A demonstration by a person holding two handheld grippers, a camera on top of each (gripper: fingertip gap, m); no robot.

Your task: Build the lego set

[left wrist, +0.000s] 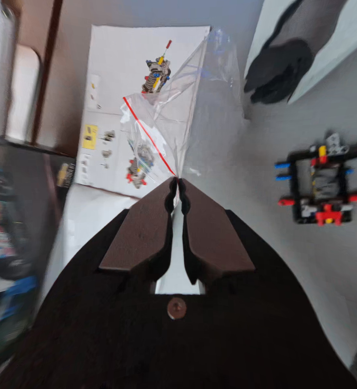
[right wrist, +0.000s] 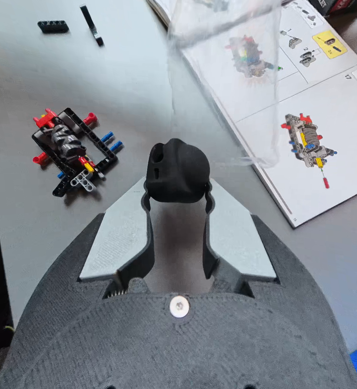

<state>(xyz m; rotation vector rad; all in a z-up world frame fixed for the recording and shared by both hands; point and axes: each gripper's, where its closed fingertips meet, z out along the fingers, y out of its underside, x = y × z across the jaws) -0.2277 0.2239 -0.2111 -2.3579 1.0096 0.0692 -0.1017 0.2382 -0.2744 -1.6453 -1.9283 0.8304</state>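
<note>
My left gripper (left wrist: 178,180) has brown fingers and is shut on the corner of a clear zip bag (left wrist: 169,126) with a red strip. The bag is held up over the open instruction booklet (left wrist: 114,63). Small loose parts show blurred inside the bag. My right gripper (right wrist: 177,185) has grey fingers and is shut on a rounded black piece (right wrist: 176,170), held above the table. The partly built lego frame (right wrist: 72,151), black with red, blue and yellow pins, lies on the grey table left of the right gripper. It also shows in the left wrist view (left wrist: 320,185).
Two loose black beams (right wrist: 53,26) (right wrist: 91,25) lie at the far left of the table. The booklet (right wrist: 299,105) lies to the right, with the blurred bag (right wrist: 226,31) above it. A colourful box (left wrist: 5,231) stands at the left edge. The gap from one gripper's tips to the other's is roughly 15 centimeters.
</note>
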